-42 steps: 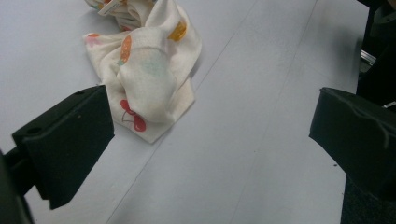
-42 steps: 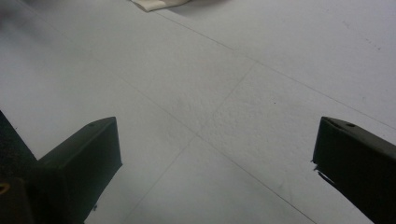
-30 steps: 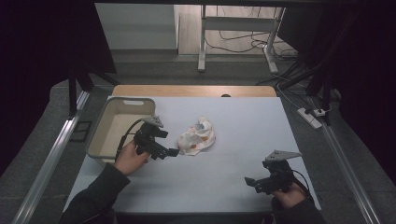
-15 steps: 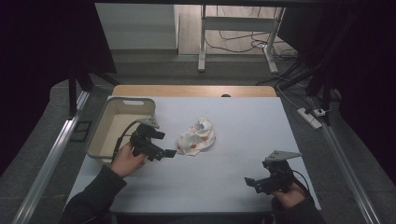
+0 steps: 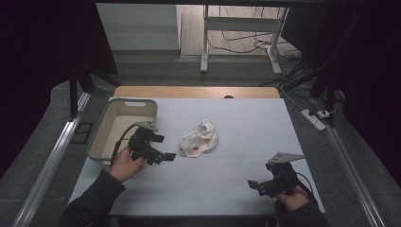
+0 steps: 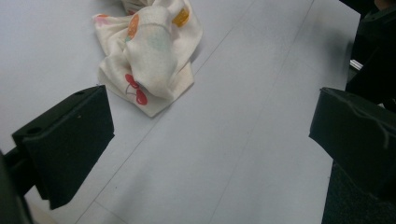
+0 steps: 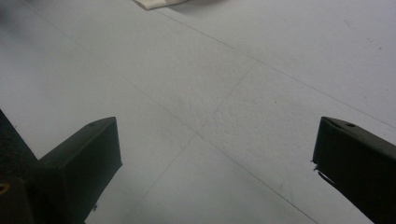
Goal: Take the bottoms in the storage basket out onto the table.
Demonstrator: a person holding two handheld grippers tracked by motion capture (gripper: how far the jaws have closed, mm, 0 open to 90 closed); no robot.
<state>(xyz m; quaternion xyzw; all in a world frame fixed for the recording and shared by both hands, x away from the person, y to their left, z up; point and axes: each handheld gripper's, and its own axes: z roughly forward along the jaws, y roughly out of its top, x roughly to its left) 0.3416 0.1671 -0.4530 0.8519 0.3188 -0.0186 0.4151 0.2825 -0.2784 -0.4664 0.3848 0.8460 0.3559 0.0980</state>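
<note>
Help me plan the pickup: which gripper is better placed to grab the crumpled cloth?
Left. The left gripper is open and sits just beside the cloth, which lies ahead of its jaws. The right gripper is open too, but well apart from it.

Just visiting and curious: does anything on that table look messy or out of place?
Only the cloth: it lies crumpled in a heap mid-table instead of flat or folded, beside the basin. The left gripper, jaws open, points toward it.

Cloth [image 6: 149,56]: cream-white, printed with red cherries, orange and pale green spots, a yellow patch.
Table [image 5: 246,142]: pale blue-grey cover; bare light wood strip along the far edge.
Bin [image 5: 124,124]: beige.
Left gripper [image 5: 163,147], right gripper [image 5: 257,185]: black, grey top plates.
</note>
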